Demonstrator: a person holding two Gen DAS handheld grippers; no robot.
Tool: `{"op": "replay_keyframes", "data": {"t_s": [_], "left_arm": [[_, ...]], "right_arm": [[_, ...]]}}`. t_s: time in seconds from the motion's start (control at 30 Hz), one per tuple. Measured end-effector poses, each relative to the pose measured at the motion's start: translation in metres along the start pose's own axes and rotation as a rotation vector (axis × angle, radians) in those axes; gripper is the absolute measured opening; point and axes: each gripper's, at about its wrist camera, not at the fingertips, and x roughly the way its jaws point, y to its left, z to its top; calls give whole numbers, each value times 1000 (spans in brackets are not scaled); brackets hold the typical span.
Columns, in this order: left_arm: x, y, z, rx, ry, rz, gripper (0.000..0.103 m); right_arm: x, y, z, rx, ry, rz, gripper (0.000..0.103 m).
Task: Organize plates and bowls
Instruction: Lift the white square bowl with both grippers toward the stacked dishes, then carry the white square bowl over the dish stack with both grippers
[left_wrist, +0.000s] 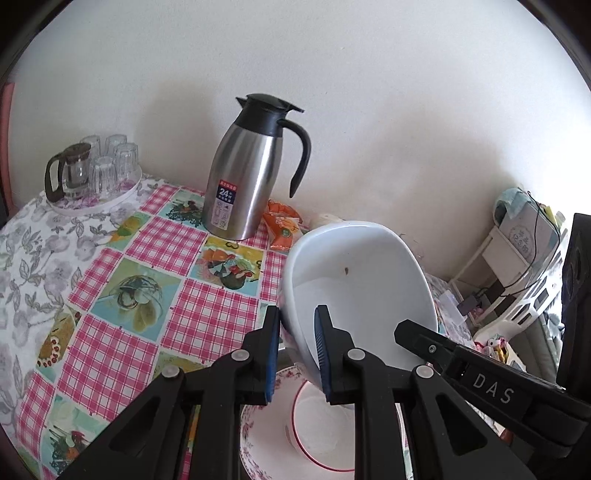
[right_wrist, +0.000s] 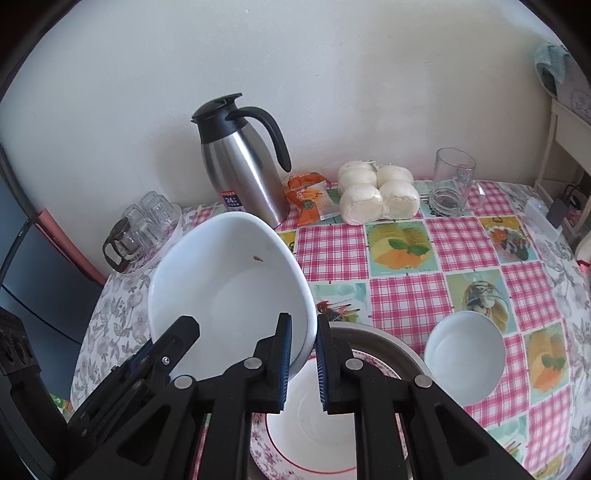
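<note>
While both grippers pinch opposite sides of its rim, the large white bowl hangs tilted above the table, its hollow facing the cameras and a small brown speck on its inner wall. Left gripper: jaws clamped on the bowl's near-left rim, one blue pad inside the wall and one outside. Right gripper: jaws clamped likewise on the bowl's right rim; in the left wrist view its black finger reaches over the rim at lower right. Directly below the raised bowl lies a floral plate with a red ring, resting in a metal basin. A small white bowl sits on the checked tablecloth just beside the basin, to its right. Against the wall stand a steel thermos jug, an orange snack packet, bagged steamed buns and a glass mug; a tray of upturned glasses occupies the far left corner.
</note>
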Motion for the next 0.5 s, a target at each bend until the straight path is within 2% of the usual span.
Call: {"op": "replay_keyframes", "data": {"t_s": [0.2,0.5], "left_arm": [[-17,-15,-9,33,-25,-7,19],[-23,-30,-26,88,-13,9,19]], "right_arm": [[-21,-13,-12,30,-43,35,14],[-36,-29,-34,74,-87,44,14]]}}
